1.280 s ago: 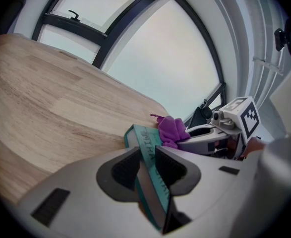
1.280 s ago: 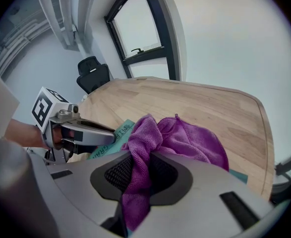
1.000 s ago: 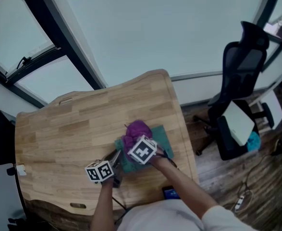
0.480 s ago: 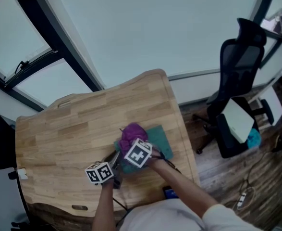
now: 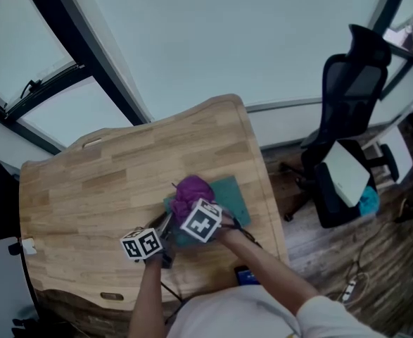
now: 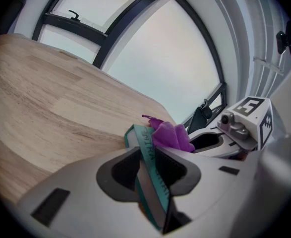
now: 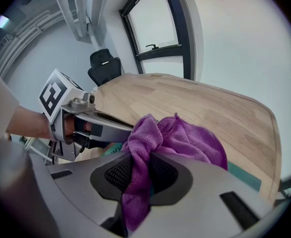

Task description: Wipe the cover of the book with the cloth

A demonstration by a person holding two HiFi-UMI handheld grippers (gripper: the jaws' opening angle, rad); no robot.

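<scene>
A teal book lies on the wooden table near its right edge. My left gripper is shut on the book's near-left edge, the spine clamped between its jaws. A purple cloth is bunched on the cover. My right gripper is shut on the cloth, a fold of it pinched between the jaws and hanging towards the camera. The cloth rests on the teal cover. Each gripper shows in the other's view: the right gripper and the left gripper.
A black office chair stands right of the table, beyond the table edge. Windows with dark frames run behind the table. A dark phone-like thing lies near the person's body. The table's left part is bare wood.
The right gripper with the cloth has shifted slightly to the left over the cover. The left gripper has stayed on the book's edge.
</scene>
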